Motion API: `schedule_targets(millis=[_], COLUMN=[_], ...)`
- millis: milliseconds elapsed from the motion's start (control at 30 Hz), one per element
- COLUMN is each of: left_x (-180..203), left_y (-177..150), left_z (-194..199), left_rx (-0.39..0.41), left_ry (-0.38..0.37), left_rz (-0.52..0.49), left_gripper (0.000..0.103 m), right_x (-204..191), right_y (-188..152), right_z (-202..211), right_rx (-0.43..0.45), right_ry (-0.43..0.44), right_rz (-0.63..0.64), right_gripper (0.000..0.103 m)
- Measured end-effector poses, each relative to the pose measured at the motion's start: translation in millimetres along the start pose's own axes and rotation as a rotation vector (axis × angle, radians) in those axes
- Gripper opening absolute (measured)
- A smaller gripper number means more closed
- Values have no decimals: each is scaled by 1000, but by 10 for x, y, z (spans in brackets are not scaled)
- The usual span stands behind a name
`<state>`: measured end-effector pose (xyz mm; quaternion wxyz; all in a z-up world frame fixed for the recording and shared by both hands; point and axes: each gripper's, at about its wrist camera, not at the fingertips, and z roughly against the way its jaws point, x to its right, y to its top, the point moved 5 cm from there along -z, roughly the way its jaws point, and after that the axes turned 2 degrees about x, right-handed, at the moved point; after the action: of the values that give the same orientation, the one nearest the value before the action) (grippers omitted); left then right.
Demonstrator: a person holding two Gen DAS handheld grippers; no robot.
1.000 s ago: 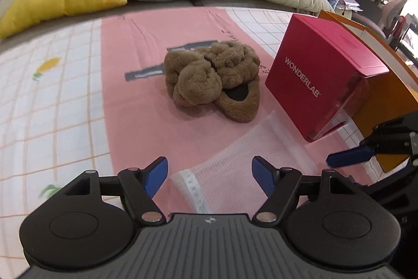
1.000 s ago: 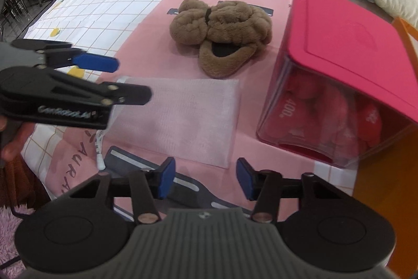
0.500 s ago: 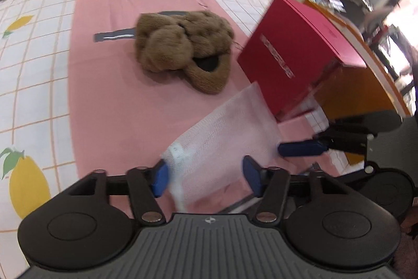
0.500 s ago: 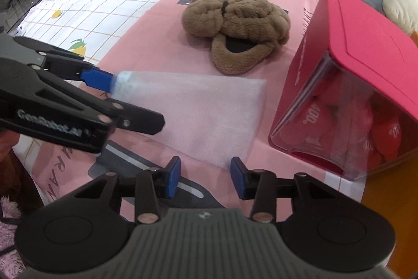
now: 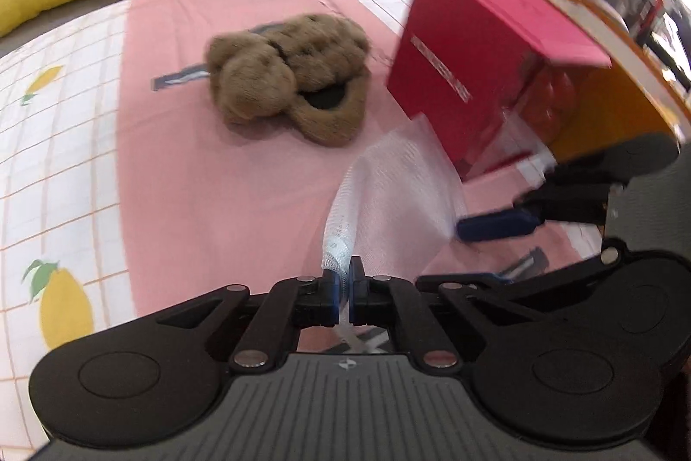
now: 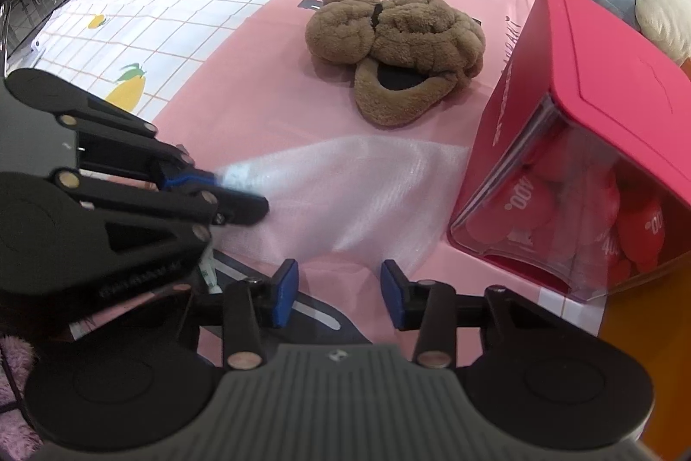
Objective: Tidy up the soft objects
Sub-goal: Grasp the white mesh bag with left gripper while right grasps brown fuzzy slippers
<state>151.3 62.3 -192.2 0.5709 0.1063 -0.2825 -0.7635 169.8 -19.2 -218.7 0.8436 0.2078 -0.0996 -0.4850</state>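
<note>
The left claw (image 5: 343,290) is pressed together on one corner of the white mesh bag (image 6: 358,197), whose length runs from that pinch toward the red box (image 6: 604,141); the brown plush slippers (image 6: 395,46) lie beyond it, mid-sheet. The right claw (image 6: 339,294), spread and empty, hangs nearest the bag's free near edge. Only the right view shows the bag's whole spread and the gap to the slippers.

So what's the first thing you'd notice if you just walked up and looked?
Probably the fluffy brown slippers heaped in the middle of the pink cloth, and the bright red box just right of them. Then the white mesh bag in front, its corner pinched in the left claw, while the right claw hangs open near its edge.
</note>
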Motion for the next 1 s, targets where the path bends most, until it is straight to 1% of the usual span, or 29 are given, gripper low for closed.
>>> schedule_targets(millis=[67, 133, 200, 333, 400, 467, 533, 567, 600, 633, 700, 767, 833, 933, 1000], left_x=[-106, -214, -328, -497, -595, -709, -782, -816, -847, -870, -888, -923, -934, -911, -882], left_y=[23, 37, 62, 128, 173, 192, 197, 195, 189, 189, 188, 202, 225, 251, 241], left_z=[107, 206, 300, 428, 461, 482, 472, 470, 465, 460, 437, 408, 386, 341, 317], left_rx=[35, 70, 107, 167, 191, 206, 214, 217, 222, 226, 234, 239, 245, 255, 258], left_ry=[10, 37, 77, 119, 150, 195, 231, 238, 242, 247, 265, 278, 298, 303, 313], left_rz=[52, 107, 146, 205, 237, 272, 293, 304, 314, 319, 324, 326, 324, 318, 292], left_gripper=[3, 3, 3, 3, 3, 3, 3, 3, 3, 3, 3, 3, 3, 3, 3], right_x=[-8, -51, -114, -280, -329, -343, -320, -289, -263, -236, -142, -48, -7, 13, 13], right_y=[26, 77, 149, 333, 432, 538, 649, 718, 776, 835, 949, 1053, 1130, 1196, 1223], right_z=[42, 113, 199, 345, 368, 337, 278, 231, 195, 161, 91, 10, -88, -221, -312], right_rx=[11, 37, 72, 153, 184, 199, 204, 205, 207, 209, 211, 218, 210, 197, 180], right_ry=[6, 5, 2, 0, -14, -47, -79, -98, -119, -142, -178, -206, -231, -269, -270], right_rz=[-4, 16, 48, 122, 164, 206, 233, 245, 256, 268, 289, 304, 325, 353, 354], right_gripper=[39, 39, 39, 39, 40, 41, 51, 62, 68, 70, 79, 82, 82, 86, 86])
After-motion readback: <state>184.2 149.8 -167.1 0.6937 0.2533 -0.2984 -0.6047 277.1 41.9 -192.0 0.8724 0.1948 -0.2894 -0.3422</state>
